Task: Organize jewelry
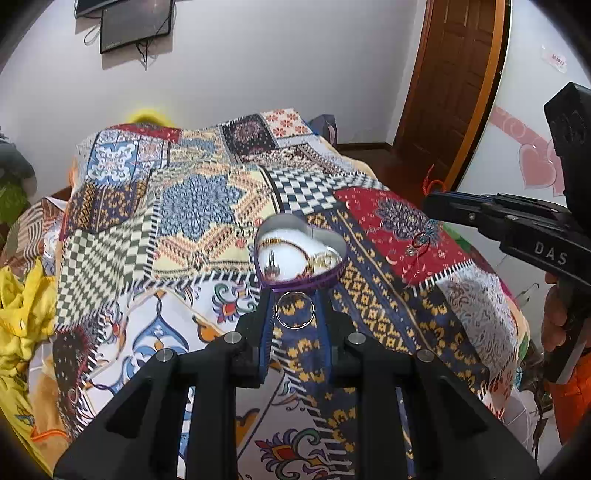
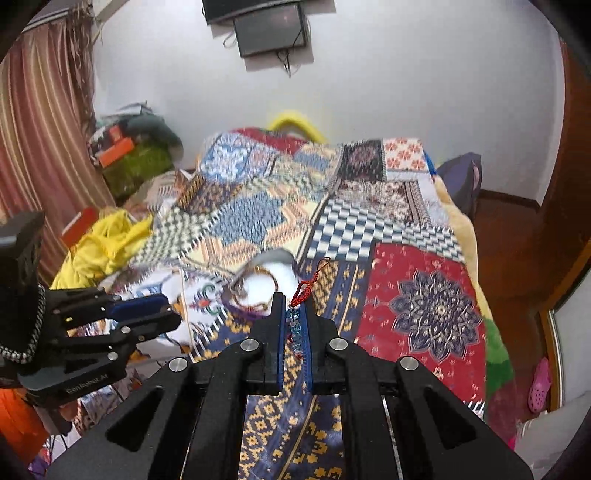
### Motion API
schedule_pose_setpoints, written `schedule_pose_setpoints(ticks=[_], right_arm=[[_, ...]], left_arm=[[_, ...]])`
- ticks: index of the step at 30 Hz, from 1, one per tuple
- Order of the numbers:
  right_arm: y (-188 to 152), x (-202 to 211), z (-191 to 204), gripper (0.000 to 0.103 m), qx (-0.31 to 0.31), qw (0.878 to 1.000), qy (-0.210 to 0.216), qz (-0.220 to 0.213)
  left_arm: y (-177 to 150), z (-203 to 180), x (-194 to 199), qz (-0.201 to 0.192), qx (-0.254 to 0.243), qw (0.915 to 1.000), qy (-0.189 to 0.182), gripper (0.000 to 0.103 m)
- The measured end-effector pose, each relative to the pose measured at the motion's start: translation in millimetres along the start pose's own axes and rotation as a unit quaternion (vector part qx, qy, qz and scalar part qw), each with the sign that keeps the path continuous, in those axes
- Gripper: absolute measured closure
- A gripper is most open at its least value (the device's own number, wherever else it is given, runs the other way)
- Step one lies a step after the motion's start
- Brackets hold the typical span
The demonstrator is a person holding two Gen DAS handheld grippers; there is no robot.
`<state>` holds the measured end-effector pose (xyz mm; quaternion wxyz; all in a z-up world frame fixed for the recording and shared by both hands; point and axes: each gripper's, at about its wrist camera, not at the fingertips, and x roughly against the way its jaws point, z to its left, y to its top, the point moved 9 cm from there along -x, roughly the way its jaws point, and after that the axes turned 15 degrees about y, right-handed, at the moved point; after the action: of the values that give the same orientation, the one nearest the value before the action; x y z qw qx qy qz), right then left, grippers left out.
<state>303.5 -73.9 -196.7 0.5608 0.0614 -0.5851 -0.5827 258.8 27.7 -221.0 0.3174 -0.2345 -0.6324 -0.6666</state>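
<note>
Ring (image 1: 295,309) clamped between the left gripper (image 1: 294,308) fingers, a thin silver band held upright and face-on to the camera. Just past the fingertips sits the heart-shaped tin (image 1: 334,275), purple outside and white-lined, open, with a gold chain, gold rings and one small silver piece inside. Right gripper (image 2: 294,319) is pinched on a blue beaded charm (image 2: 295,325); its red knotted cord (image 2: 306,282) sticks out past the fingertips. In the right wrist view the tin (image 2: 273,256) lies just ahead and slightly left of those tips, blurred. In the left wrist view a small red-and-blue trinket (image 1: 417,245) seems to lie on the red patch to the right of the tin; too small to identify. Surface under everything is a patchwork bedspread (image 1: 207,206): checkerboard, blue floral and red panels, with a navy-and-yellow strip directly under both grippers. Bunched yellow cloth (image 1: 22,306) at the left edge of the bed. Far end: a white wall with a dark screen (image 2: 271,31) mounted high, cables hanging below it. Wooden door (image 1: 452,85) to the right, striped curtain (image 2: 40,122) to the left, and a pile of boxes and clothes (image 2: 129,147) in the far left corner. Pink shoe (image 2: 539,384) on the floor, far right.
</note>
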Motion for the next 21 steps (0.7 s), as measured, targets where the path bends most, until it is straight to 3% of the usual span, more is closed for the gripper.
schedule_pose_setpoints(ticks=[11,21], right_arm=[[22,4,9,0.096,0.013,0.999,0.017,-0.027],[2,-45,11,0.096,0.007,0.998,0.048,0.026]], left_arm=[[19,7,-6,-0.014,0.009,0.9998,0.005,0.082],[12,14,-30,0.005,0.016,0.9998,0.008,0.082]])
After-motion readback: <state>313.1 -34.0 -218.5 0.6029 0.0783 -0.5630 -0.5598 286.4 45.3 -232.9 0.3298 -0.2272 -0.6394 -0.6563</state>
